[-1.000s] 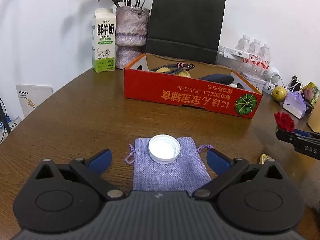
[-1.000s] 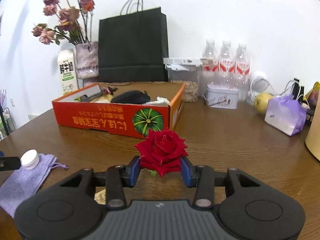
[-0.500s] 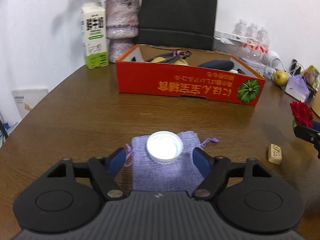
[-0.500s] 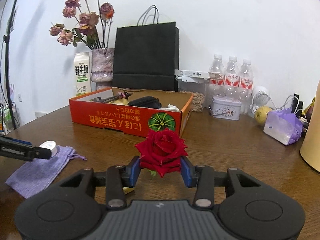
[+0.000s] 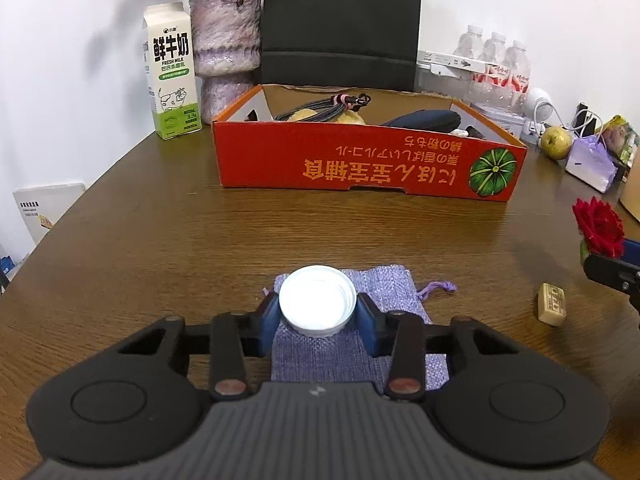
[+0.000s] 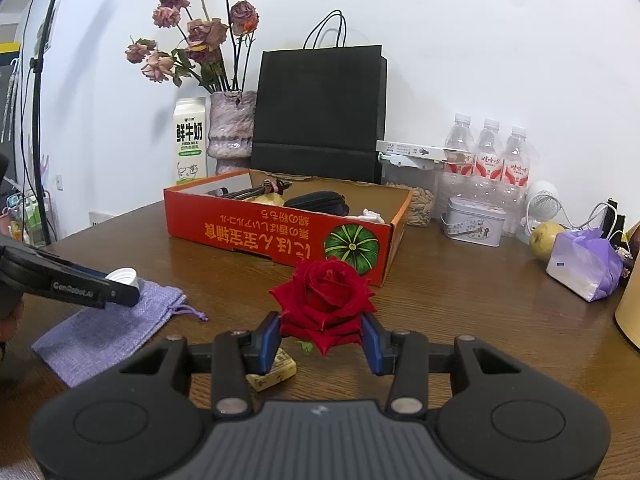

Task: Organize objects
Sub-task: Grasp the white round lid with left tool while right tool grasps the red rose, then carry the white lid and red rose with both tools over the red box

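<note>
A white bottle cap [image 5: 317, 306] sits on a lilac drawstring pouch [image 5: 384, 284] lying flat on the brown table. My left gripper [image 5: 319, 316] is closing around the cap, and its blue pads touch the cap's two sides. In the right wrist view the same cap [image 6: 124, 276] shows just behind the left gripper's fingers [image 6: 120, 292]. My right gripper [image 6: 322, 334] is shut on a red rose head [image 6: 324, 300], held above the table to the right of the pouch [image 6: 100, 332]. The open orange box [image 5: 360, 168] with several items inside stands farther back.
A small beige block [image 5: 552, 309] lies on the table under the rose. Behind the box stand a milk carton [image 5: 172, 76], a vase [image 5: 226, 48] of dried flowers and a black paper bag [image 5: 340, 24]. Water bottles [image 6: 488, 160], a tin [image 6: 474, 220], an apple [image 6: 544, 240] and a purple bag [image 6: 584, 264] crowd the back right.
The left gripper's jaws have come in from wide apart to the sides of the white cap. The right gripper has kept its hold on the rose and shifted a little sideways.
</note>
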Demonstrator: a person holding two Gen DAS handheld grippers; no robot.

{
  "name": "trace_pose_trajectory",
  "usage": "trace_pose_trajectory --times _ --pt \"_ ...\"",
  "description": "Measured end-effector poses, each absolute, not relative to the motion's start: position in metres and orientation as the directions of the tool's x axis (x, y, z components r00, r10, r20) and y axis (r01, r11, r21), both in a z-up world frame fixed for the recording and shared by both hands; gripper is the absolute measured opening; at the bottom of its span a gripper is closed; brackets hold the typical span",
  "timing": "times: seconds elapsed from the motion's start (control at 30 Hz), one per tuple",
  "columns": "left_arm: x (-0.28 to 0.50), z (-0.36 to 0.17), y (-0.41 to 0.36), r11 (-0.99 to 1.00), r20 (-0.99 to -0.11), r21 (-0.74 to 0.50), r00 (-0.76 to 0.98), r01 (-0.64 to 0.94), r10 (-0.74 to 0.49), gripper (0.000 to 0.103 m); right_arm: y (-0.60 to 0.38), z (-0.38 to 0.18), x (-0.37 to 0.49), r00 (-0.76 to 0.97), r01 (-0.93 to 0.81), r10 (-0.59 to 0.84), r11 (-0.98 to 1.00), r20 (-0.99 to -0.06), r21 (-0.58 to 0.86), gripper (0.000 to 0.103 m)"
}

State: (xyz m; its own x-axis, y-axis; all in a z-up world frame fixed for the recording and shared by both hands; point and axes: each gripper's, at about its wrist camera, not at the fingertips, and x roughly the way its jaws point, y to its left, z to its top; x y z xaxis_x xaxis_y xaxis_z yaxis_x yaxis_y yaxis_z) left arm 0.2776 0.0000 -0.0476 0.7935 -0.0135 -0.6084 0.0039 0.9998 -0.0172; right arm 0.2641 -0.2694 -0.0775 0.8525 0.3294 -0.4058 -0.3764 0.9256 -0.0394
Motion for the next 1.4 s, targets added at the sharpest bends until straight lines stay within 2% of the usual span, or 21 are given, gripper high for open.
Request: trace_pose_trajectory --times 0.5,0.73,1.0,1.4 --pt "0.249 -0.03 -0.013 1.0 -0.514 0.019 0.858 0.01 0.001 0.041 -0.267 -0.075 0.254 0.869 -0.362 0.321 0.931 -0.378 -0.041 0.041" --pt "0.245 0.007 -0.019 0.999 -0.452 0.009 0.891 0.042 -0.033 0.041 -0.262 -0.046 0.251 0.862 -0.405 0.383 0.914 -0.332 0.005 0.041" --pt "0.269 0.051 -0.027 0.999 -0.357 0.011 0.933 0.044 -0.037 0.041 -0.245 -0.005 0.278 0.876 -0.423 0.396 0.905 -0.276 -0.045 0.041" --pt "0.312 0.068 -0.029 1.0 -0.29 -0.025 0.957 0.016 -0.023 0.041 -0.221 0.014 0.337 0.886 -0.421 0.408 0.907 -0.22 -0.011 0.041"
